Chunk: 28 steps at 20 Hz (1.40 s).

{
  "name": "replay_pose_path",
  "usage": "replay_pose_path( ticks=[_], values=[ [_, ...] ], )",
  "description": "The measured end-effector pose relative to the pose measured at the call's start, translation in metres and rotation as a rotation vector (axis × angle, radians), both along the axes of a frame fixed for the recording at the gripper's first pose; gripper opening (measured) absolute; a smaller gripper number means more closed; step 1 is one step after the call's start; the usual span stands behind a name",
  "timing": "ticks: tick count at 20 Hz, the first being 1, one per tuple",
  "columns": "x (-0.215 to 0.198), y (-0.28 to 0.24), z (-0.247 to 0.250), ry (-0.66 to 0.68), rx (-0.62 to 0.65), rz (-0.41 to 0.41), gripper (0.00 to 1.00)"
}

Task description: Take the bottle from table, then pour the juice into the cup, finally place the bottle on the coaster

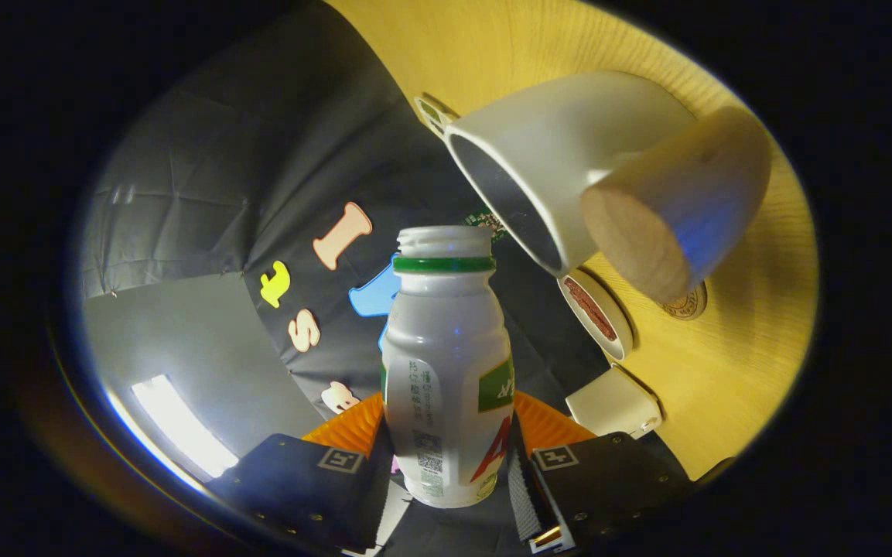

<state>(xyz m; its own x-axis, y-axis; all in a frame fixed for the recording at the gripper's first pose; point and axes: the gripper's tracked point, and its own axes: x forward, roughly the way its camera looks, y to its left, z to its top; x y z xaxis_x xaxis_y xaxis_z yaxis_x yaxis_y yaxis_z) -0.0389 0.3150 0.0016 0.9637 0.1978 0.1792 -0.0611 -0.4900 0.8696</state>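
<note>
Gripper [446, 464] fingers clamp either side of a white, uncapped bottle [447, 363], held between them; its open mouth points toward the white cup [546, 162] beyond. Beside the cup on the wooden table [732, 363] lies a round coaster [599, 311].

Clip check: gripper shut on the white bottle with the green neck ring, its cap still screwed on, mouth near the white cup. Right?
Not quite. The gripper view shows the bottle uncapped, its threaded mouth open. The gripper is shut on it, near the white cup.
</note>
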Motion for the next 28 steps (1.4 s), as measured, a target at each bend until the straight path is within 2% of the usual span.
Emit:
replay_pose_path(
  ticks=[4, 13, 19, 24, 28],
  values=[
    [0.008, 0.014, -0.008, -0.042, -0.281, 0.031, 0.65],
    [0.0, 0.028, -0.036, -0.093, -1.048, 0.061, 0.65],
    [0.001, 0.035, -0.044, -0.126, -1.421, 0.055, 0.65],
    [0.014, 0.03, -0.048, -0.111, -1.705, -0.013, 0.65],
    [0.027, 0.024, -0.059, -0.085, -1.874, -0.073, 0.65]
  ],
)
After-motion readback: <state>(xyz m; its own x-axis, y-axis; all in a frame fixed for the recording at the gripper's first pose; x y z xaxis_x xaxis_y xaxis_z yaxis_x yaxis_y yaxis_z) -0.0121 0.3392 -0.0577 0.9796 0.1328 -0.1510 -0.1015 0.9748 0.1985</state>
